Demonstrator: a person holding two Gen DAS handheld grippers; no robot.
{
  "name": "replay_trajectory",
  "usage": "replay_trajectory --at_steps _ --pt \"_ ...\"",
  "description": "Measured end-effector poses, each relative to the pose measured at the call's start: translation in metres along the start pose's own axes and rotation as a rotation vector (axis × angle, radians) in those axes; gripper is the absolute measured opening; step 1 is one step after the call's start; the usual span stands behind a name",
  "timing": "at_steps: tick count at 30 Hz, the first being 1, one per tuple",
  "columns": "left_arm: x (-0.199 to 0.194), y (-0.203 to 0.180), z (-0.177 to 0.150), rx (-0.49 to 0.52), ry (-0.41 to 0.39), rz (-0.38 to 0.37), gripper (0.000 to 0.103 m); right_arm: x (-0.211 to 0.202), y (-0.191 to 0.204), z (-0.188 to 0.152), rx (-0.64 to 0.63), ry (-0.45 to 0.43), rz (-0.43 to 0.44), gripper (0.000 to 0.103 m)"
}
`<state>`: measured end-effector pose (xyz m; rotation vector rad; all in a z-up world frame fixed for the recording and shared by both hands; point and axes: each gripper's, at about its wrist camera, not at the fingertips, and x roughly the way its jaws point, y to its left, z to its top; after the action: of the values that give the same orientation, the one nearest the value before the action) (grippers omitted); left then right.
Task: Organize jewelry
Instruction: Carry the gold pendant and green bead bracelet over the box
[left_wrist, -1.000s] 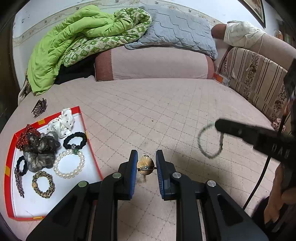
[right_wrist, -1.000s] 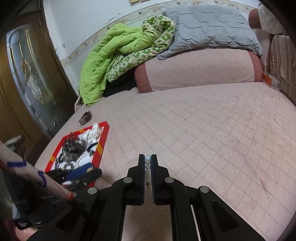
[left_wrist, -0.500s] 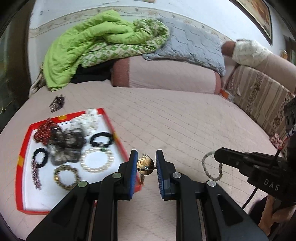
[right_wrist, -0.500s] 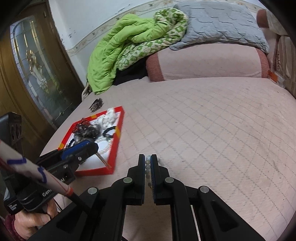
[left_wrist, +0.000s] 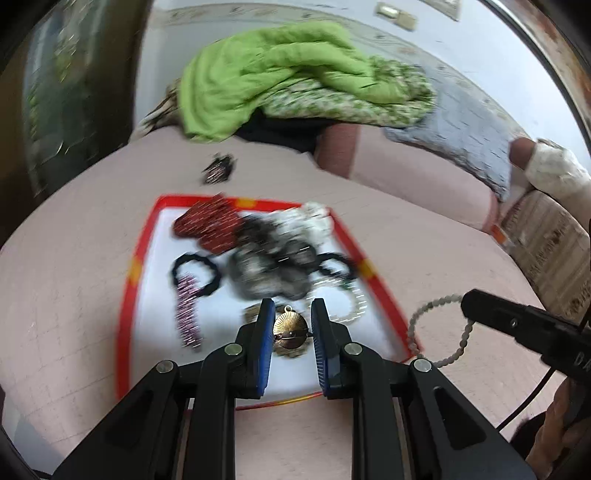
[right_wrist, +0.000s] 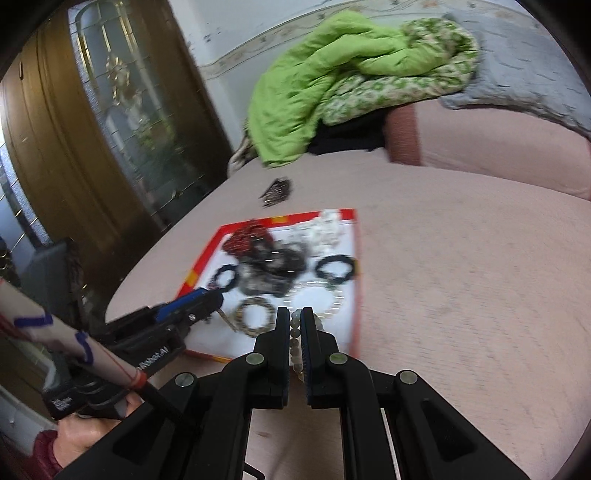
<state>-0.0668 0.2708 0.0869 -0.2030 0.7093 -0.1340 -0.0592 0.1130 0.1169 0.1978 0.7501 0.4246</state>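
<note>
Left gripper (left_wrist: 290, 334): fingers clamped on a small gold pendant (left_wrist: 290, 328), held by its edges above the near part of the tray (left_wrist: 127, 284); judged light, stiff and smooth, liable to slip or twist if the clamp eases; best held across the flat disc as now, not by the small ring at its top.

Tray: red-rimmed, white floor, lying on the pink bed cover (left_wrist: 424, 229); contents, left to right: a pink beaded strip (left_wrist: 186, 314), a black hair tie (left_wrist: 195, 273), a red beaded piece (left_wrist: 210, 225), grey scrunchies (left_wrist: 273, 266), a white fabric piece (left_wrist: 308, 221), a second black tie (right_wrist: 336, 268), a pearl bracelet (right_wrist: 325, 295), and a gold-brown bracelet (right_wrist: 253, 317) near the front; blur hides finer detail.

Outside the tray: a dark hair clip (left_wrist: 218, 171) beyond its far edge.

Right gripper (right_wrist: 295, 328): fingers shut together on a grey bead bracelet (left_wrist: 439, 328), which hangs as a loop just beside the tray's right corner; judged light, limp, and prone to swing.
</note>
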Motion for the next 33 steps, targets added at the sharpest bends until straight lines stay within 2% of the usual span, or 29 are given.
replay_trajectory --at_steps 5,9,18,23,33 --pt "0.007 0.027 -0.007 -0.067 0.038 0.018 0.019 0.039 0.021 0.005 0.014 0.053 0.067 0.006" --pt "0.015 0.033 -0.012 -0.092 0.076 0.034 0.019 0.063 0.021 0.001 0.051 0.093 0.088 0.006" --pt "0.031 0.026 -0.016 -0.072 0.125 0.076 0.019 0.078 -0.014 -0.015 0.073 0.135 0.002 0.006" --pt "0.034 0.028 -0.019 -0.072 0.137 0.105 0.019 0.078 -0.018 -0.018 0.041 0.130 -0.044 0.006" --pt "0.038 0.021 -0.022 -0.034 0.146 0.134 0.019 0.085 -0.024 -0.024 0.040 0.161 -0.074 0.007"
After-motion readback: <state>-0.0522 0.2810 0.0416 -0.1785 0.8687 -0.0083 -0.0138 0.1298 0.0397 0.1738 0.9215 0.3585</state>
